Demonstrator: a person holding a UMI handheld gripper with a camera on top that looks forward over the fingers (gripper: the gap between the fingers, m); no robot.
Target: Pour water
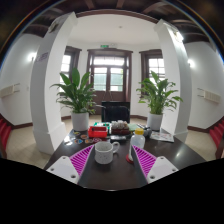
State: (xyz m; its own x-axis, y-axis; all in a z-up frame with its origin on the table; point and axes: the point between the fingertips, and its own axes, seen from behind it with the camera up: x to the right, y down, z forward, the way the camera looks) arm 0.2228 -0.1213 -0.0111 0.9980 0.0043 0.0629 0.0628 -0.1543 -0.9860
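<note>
A white mug [105, 152] with its handle to the right stands on the dark round table [112, 175], between my two fingers and nearer the left one. My gripper [113, 160] is open, its purple pads [83, 157] apart with a gap either side of the mug. A translucent white cup [137, 141] stands just beyond the right finger. A small red item [130, 156] lies by the right pad.
A red box [98, 131] and other small items sit at the table's far side. Two potted plants [79, 100] stand behind the table, either side of a glass door [108, 78]. White pillars [50, 80] flank the room.
</note>
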